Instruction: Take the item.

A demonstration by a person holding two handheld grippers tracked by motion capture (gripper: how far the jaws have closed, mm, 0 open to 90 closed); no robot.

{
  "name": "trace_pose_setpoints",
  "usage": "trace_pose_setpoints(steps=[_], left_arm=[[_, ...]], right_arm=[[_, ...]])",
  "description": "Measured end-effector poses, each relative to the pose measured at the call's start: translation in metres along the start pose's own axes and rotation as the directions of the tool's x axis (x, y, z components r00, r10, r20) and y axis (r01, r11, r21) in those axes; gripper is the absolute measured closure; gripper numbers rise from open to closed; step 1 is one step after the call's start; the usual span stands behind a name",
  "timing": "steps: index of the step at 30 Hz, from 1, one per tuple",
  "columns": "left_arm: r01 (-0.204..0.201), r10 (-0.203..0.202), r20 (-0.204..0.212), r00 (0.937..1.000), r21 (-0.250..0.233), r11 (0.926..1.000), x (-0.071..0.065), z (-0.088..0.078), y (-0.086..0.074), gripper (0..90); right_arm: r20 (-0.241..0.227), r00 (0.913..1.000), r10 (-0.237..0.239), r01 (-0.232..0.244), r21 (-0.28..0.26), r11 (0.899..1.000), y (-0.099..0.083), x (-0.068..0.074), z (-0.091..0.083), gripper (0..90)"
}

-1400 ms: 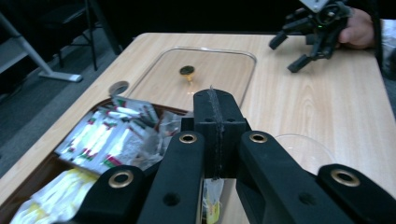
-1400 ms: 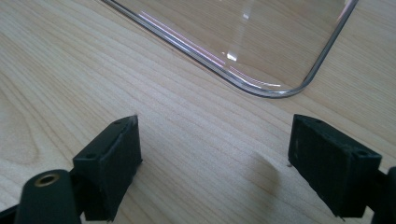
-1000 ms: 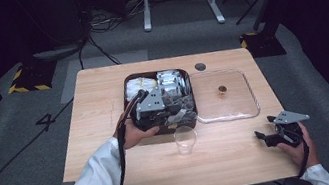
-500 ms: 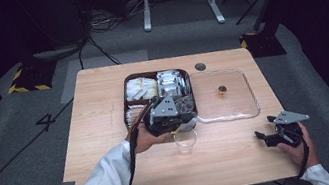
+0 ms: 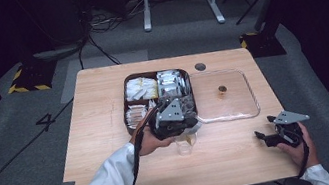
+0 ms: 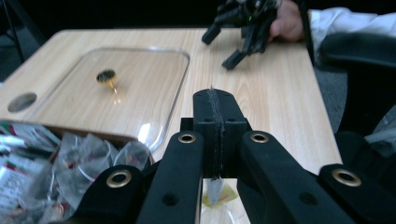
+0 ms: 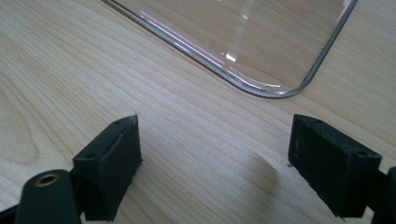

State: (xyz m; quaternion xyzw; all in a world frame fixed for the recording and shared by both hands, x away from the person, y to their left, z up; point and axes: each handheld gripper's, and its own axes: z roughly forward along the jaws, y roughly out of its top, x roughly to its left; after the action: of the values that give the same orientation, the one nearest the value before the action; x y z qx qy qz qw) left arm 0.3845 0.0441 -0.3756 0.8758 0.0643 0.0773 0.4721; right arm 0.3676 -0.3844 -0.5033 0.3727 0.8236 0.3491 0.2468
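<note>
While left tool [image 5: 186, 130] overhangs cup [image 5: 184, 146], right tool [image 5: 267, 137] rests near table edge [image 5: 248, 181].

The pale wooden bench [image 7: 93, 60] looks matt, its grain plain beneath the right tongs [image 7: 215, 172]. Beyond them lies a clear, glossy plastic lid [image 7: 261, 37]. The left tongs [image 6: 218, 135] are matt black plastic with brass-coloured rivets; beside them, crinkly transparent sachets [image 6: 88, 154] glint.

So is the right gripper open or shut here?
Open. The right gripper has its jaws wide apart above bare table, nothing between them.
</note>
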Motion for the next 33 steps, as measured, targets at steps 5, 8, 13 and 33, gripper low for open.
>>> trace_pose_setpoints(steps=[5,8,13,33], left_arm=[[0.020,-0.020,0.000,0.9998,0.008,0.9998,0.005,0.003,-0.010,88.5],[0.033,-0.033,0.008,0.9994,0.025,0.9992,0.005,0.008,-0.017,88.1],[0.049,-0.051,0.028,0.9983,0.059,0.9971,0.006,0.017,-0.030,86.2],[0.046,-0.047,0.006,0.9989,0.100,0.9939,0.009,0.021,-0.038,80.1]], right_arm=[[0.000,1.0000,0.000,0.000,0.000,1.000,0.000,0.000,0.000,17.4],[0.000,1.0000,0.000,0.000,0.000,1.000,0.000,0.000,0.000,17.4],[0.000,1.0000,0.000,0.000,0.000,1.000,0.000,0.000,0.000,17.4],[0.000,1.0000,-0.001,0.001,0.000,1.000,0.000,0.000,0.000,17.4]])
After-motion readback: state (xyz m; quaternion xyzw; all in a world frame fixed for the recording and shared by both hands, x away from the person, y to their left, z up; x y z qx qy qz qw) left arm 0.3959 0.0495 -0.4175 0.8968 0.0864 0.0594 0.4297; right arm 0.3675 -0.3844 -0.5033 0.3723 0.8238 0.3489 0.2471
